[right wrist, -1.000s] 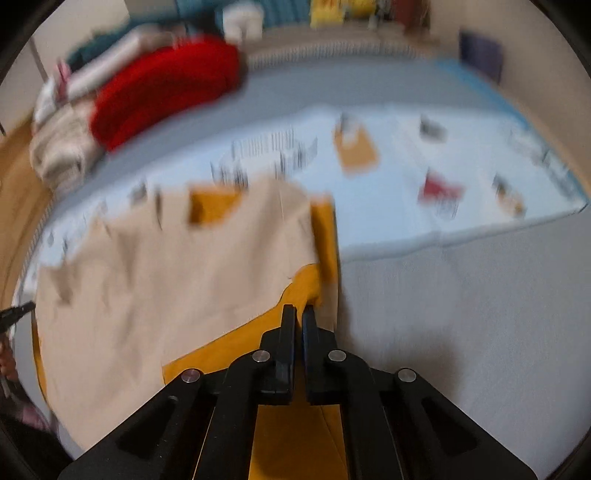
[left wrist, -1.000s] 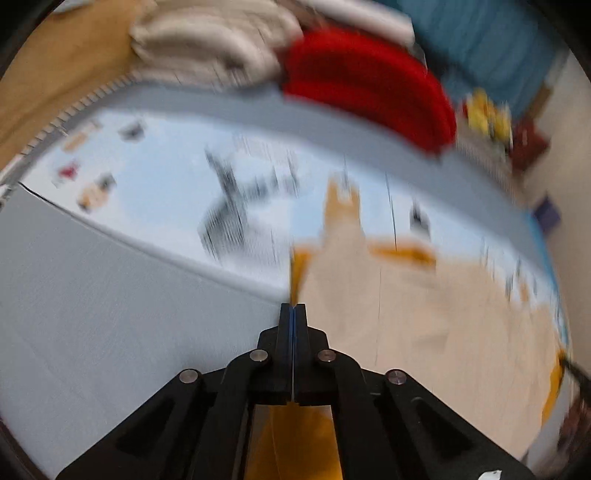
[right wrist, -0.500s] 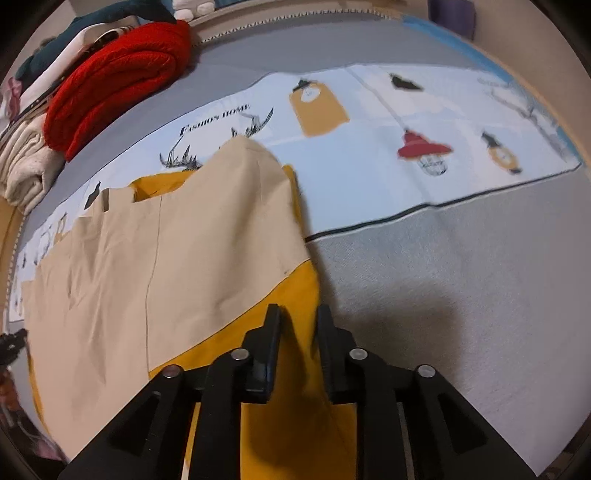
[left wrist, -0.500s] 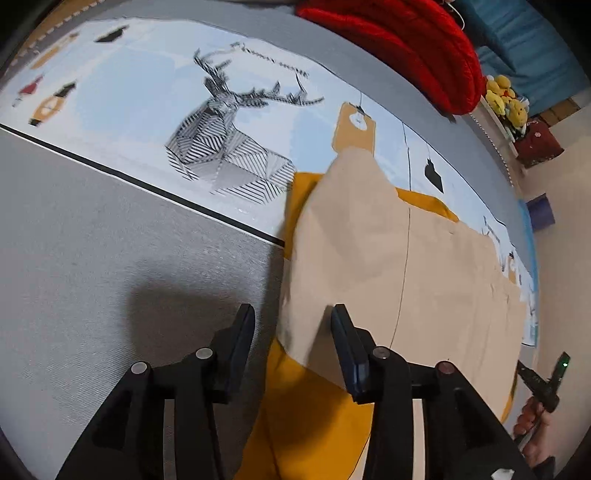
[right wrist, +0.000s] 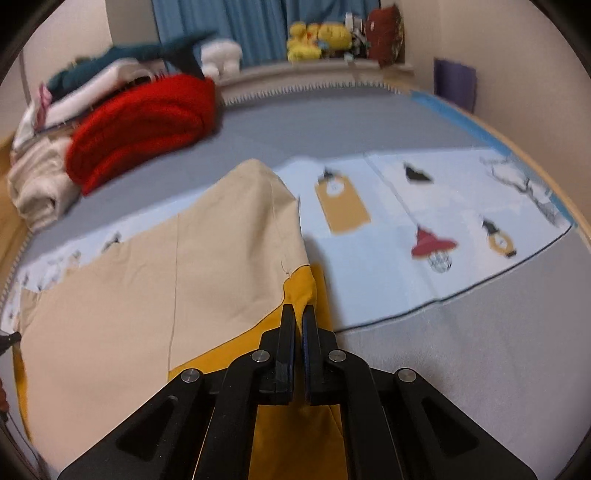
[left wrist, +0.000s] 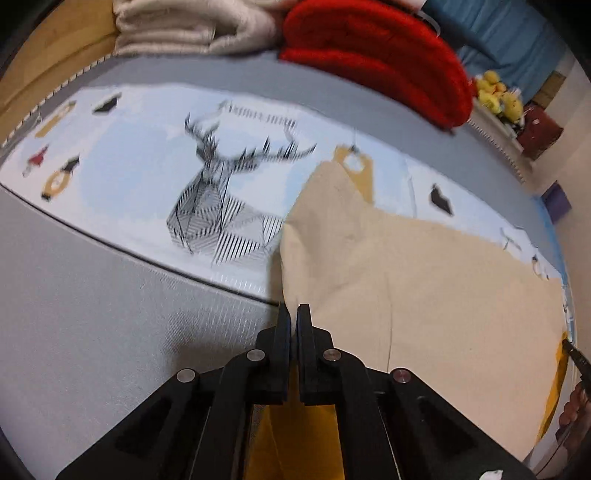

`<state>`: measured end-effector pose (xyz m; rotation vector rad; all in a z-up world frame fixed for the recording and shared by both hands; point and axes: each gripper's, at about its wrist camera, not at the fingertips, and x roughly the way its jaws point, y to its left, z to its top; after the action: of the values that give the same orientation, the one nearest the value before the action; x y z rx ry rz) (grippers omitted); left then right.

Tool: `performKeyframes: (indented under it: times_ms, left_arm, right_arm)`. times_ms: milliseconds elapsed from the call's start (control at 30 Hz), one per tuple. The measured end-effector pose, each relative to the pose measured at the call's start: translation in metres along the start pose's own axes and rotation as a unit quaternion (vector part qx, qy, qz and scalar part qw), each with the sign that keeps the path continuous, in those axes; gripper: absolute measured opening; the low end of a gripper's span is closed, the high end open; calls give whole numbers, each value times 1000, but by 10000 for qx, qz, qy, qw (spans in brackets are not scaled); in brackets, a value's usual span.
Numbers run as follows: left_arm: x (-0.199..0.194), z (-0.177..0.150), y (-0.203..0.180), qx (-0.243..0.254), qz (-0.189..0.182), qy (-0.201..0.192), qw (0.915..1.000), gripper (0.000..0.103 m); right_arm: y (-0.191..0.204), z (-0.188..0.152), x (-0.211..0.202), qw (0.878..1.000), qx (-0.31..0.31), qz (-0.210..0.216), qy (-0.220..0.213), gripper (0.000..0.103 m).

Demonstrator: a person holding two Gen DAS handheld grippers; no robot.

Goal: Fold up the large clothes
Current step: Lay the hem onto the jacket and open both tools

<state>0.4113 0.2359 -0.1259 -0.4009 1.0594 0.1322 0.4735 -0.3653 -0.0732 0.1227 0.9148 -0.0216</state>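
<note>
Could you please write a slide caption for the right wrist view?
Right gripper pinches the beige-and-mustard garment above the printed bed cover.

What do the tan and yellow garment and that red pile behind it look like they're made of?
The garment looks like thin matte woven cloth, probably cotton: it creases sharply and shows stitched seams. The red pile looks like chunky knit or fleece, thick and fuzzy, though blurred.

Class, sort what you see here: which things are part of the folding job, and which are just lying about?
Part of the job:
- beige and mustard garment
- left tongs, shut on it
- right tongs, shut on it

Lying about:
- red knitted item
- cream folded knit
- yellow plush toys
- deer-print sheet
</note>
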Motion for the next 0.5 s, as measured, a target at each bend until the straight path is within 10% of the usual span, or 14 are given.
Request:
performKeyframes:
  times_ms: [167,333,500]
  left_arm:
    - [-1,-1,1,-152,125,183,9996,14]
    - [-42,1,-15,271,-252,-310,9988,24]
    - [-16,-46,-42,1234,-1557,1335,9709,25]
  right_arm:
    - [-5,-14,49,9940,-232,-453,966,17]
    - [-2,-11,11,9947,-497,-821,378,32]
    - [13,-21,-25,9953,-919,74,306,32]
